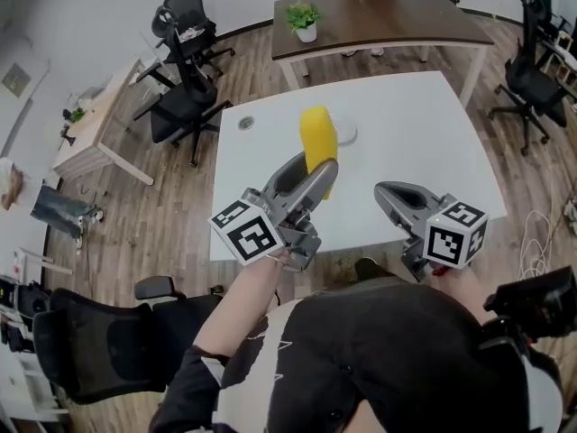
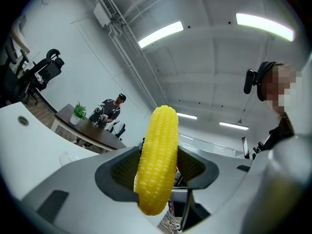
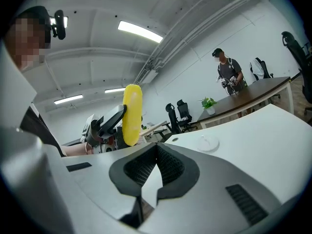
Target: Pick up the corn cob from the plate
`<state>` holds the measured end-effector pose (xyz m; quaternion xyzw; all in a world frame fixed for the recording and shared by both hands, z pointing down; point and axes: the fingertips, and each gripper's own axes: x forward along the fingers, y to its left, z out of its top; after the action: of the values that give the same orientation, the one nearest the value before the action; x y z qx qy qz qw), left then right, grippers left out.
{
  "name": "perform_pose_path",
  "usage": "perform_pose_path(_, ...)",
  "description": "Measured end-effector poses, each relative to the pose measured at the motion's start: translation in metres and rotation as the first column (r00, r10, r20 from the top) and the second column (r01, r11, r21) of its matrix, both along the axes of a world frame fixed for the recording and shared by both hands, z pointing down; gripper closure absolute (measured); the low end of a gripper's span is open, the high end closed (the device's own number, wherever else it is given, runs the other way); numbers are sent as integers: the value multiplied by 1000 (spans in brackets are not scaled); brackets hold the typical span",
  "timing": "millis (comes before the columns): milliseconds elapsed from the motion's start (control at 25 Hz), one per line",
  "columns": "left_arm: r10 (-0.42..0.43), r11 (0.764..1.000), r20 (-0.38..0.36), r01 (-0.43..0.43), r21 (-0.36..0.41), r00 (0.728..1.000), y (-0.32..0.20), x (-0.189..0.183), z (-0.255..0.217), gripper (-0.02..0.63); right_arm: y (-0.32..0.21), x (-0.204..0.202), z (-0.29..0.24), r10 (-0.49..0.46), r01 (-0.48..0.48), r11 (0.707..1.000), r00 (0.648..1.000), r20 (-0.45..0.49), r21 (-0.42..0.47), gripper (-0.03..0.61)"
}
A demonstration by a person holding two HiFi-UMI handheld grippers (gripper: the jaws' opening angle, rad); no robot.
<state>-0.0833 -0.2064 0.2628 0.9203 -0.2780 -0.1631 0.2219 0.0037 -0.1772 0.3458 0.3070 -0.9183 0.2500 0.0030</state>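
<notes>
A yellow corn cob (image 1: pixel 318 144) stands upright, clamped between the jaws of my left gripper (image 1: pixel 315 175), which is raised above the white table (image 1: pixel 424 133). In the left gripper view the corn cob (image 2: pixel 157 160) fills the gap and both pads press on its sides. A clear plate (image 1: pixel 345 132) lies on the table just behind the cob, with nothing on it. My right gripper (image 1: pixel 389 193) hovers over the table's near edge to the right, jaws shut on nothing. The right gripper view shows its tips (image 3: pixel 157 149) meeting, with the corn cob (image 3: pixel 132 115) off to the left.
A dark wooden desk (image 1: pixel 397 21) with a potted plant (image 1: pixel 304 20) stands behind the white table. Office chairs (image 1: pixel 185 70) sit to the left and far right. A person (image 3: pixel 228 71) stands at the wooden desk. The table has a cable hole (image 1: pixel 246 123).
</notes>
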Motion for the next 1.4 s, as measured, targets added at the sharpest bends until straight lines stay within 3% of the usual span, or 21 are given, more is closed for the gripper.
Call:
perform_pose_path(360, -37, 999, 12, 37, -10, 999, 128, -44, 12, 364, 137, -23, -2, 35, -35, 999, 999, -25, -7, 565)
perform_pose_path(600, -47, 999, -1, 47, -8, 999, 187, -49, 8, 364, 185, -22, -9, 48, -48, 999, 998, -26, 11, 565)
perform_pose_path(760, -65, 998, -36, 65, 5, 997, 203, -46, 1, 364, 197, -12, -17, 35, -35, 998, 999, -4, 43, 565)
perform_pose_path(1040, -125, 992, -82, 125, -5, 989, 199, -11, -9, 364, 185, 25, -28, -25, 34, 998, 989, -147, 62, 565)
perform_pose_path(1400, -172, 985, -110, 172, -9, 979, 196, 43, -2, 365, 169, 65, -43, -97, 107, 989, 990, -101, 100, 565)
